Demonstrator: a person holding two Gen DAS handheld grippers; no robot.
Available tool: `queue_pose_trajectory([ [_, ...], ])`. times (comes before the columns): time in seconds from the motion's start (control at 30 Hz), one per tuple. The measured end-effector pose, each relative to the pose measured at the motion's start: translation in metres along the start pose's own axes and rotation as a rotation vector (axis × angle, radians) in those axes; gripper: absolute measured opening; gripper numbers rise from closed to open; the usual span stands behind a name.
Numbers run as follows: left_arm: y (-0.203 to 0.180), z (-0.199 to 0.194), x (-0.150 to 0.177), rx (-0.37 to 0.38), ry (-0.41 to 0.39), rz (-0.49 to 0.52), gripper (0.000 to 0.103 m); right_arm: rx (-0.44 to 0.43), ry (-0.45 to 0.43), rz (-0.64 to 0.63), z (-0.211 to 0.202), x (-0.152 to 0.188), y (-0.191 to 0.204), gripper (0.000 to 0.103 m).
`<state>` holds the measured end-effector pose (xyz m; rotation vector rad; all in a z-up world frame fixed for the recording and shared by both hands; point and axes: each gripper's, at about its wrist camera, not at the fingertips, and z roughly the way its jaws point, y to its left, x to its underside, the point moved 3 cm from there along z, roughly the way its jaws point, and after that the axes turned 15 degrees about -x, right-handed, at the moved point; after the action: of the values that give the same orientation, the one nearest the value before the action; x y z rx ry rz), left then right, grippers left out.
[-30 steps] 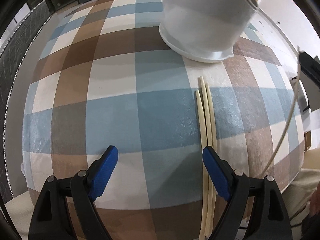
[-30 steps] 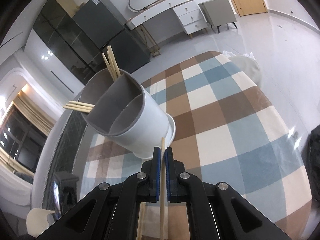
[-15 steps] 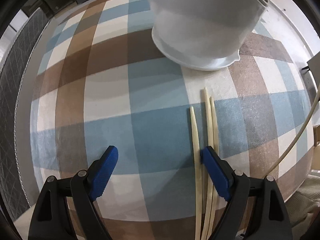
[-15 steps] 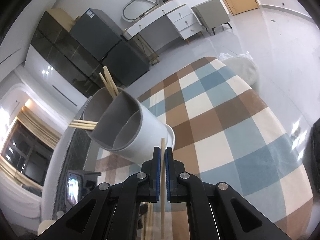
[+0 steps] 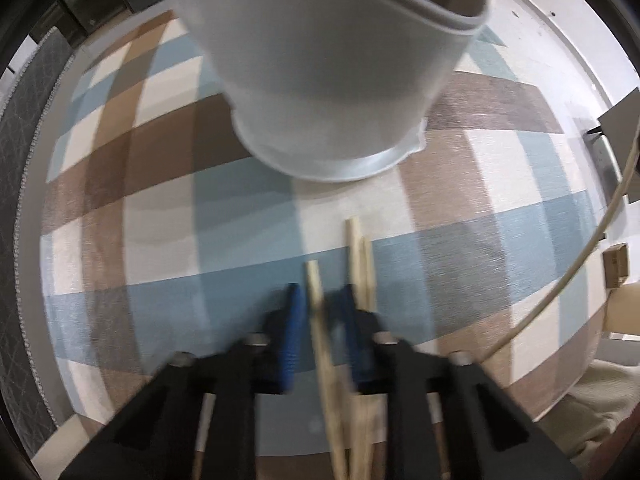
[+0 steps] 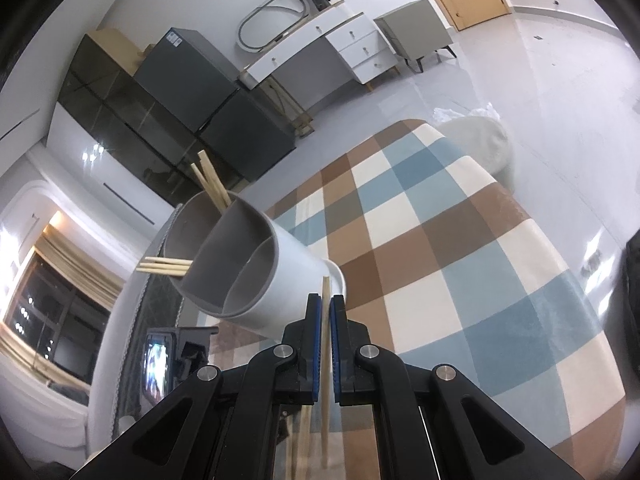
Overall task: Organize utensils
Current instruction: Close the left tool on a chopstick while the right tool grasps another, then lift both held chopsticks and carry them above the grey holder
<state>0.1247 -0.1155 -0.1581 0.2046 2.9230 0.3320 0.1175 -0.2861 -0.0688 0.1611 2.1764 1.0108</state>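
Note:
A white utensil holder (image 5: pixel 328 80) with grey inner compartments stands on the checked tablecloth (image 5: pixel 140 208); it also shows in the right wrist view (image 6: pixel 256 276), with several chopsticks (image 6: pixel 212 184) in it. My left gripper (image 5: pixel 320 312) is low over the cloth, its blue jaws closed around one wooden chopstick (image 5: pixel 314 280); two more chopsticks (image 5: pixel 360 256) lie just right of it. My right gripper (image 6: pixel 326 316) is shut on a single chopstick (image 6: pixel 326 292), held above the table, right of the holder.
The table's right edge, a pale cable (image 5: pixel 580 264) and a small box (image 5: pixel 616 268) are at the right. Dark cabinets (image 6: pixel 192 92), a white dresser (image 6: pixel 328 52) and a white bag (image 6: pixel 480 140) stand beyond the table.
My left gripper moved forward toward the holder and its jaws closed from wide open onto one chopstick. My right gripper kept its chopstick and shifted slightly.

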Motion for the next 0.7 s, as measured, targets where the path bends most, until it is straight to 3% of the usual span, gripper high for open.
queue_pose_trajectory([
  [0.17,-0.011,-0.001,-0.005,-0.008,-0.031,0.034,0.001,0.020,0.002,-0.007,0.000,0.000,-0.001,0.004],
  [0.23,-0.005,-0.005,-0.002,0.014,-0.058,0.003,0.001,0.025,0.002,-0.016,-0.001,0.000,0.001,0.003],
  [0.53,0.050,-0.065,0.030,0.099,-0.325,-0.158,0.001,0.038,-0.001,-0.128,-0.010,0.009,0.024,0.003],
  [0.7,0.058,-0.081,0.043,0.139,-0.402,-0.168,0.001,0.028,-0.012,-0.194,-0.019,0.021,0.045,0.003],
])
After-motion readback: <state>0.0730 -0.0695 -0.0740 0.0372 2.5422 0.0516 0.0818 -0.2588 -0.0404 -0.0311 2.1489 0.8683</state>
